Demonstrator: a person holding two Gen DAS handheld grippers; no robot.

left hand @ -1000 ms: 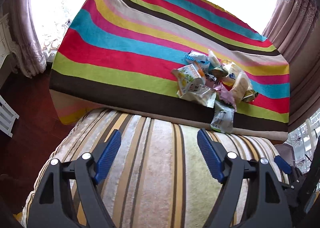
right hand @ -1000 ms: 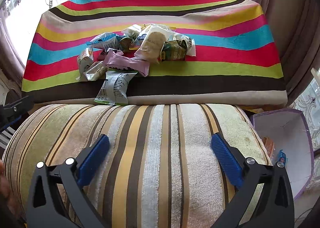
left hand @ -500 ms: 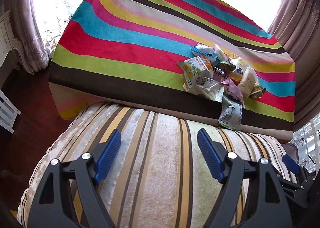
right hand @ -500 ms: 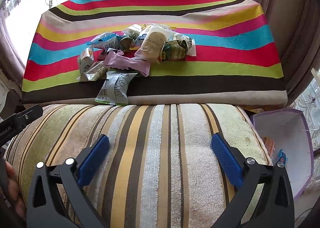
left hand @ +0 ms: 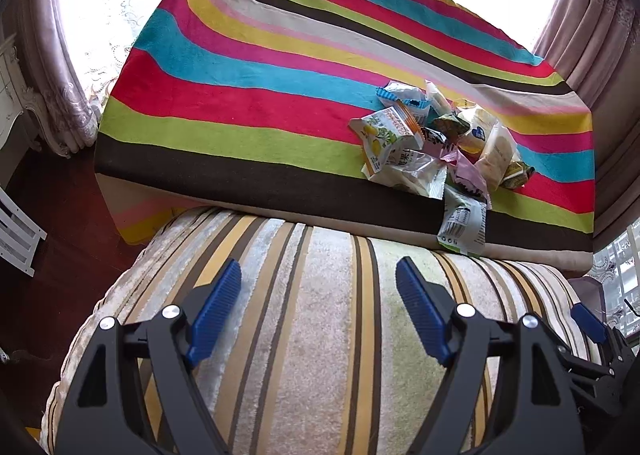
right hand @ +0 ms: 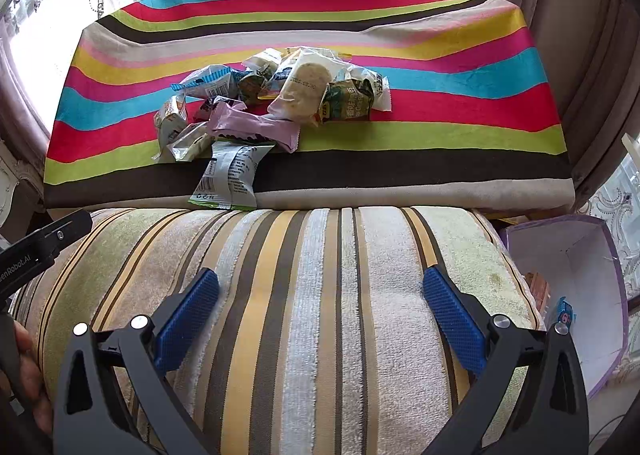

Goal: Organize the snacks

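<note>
A: Left wrist view: left gripper [left hand: 318,287] is hovering, fingers spread, empty.
B: Right gripper [right hand: 320,295] likewise. The snacks [right hand: 276,103] are lying heaped on the striped cloth [right hand: 460,103] beyond the cushion [right hand: 320,295].

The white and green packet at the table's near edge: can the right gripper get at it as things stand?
Probably yes. The right gripper is open and empty, and only the striped cushion lies before the white and green packet, which overhangs the edge uncovered.

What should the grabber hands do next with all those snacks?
Probably reach the right gripper forward to the green-edged packet hanging over the striped table's near edge. Both grippers are open and empty, and that packet is nearest.
</note>
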